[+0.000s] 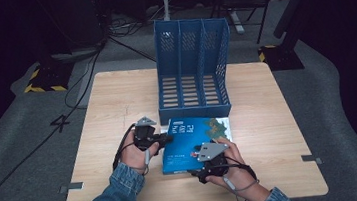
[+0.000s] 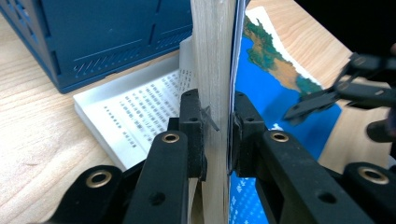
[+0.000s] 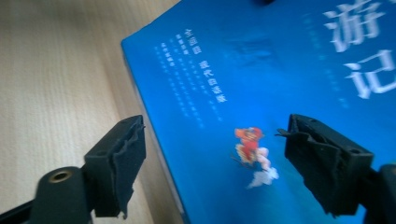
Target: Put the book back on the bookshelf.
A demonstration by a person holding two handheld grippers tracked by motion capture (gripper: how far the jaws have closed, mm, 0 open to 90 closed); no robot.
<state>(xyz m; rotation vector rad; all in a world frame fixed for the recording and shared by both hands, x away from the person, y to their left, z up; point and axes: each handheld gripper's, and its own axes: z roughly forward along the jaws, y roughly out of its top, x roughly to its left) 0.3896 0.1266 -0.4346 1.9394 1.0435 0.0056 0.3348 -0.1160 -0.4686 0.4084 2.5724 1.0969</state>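
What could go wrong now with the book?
The left tongs pinch only the cover and some pages of the book, so lifting may open it or tear pages. The right tongs stand open over the cover, gripping nothing. The holder stands close, so the book may bump it.

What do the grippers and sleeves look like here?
Both grippers, left and right, are black with a grey three-cornered plate on top and a trailing cable. Brass-ringed holes mark the black jaws in the gripper views. Both sleeves are blue denim.
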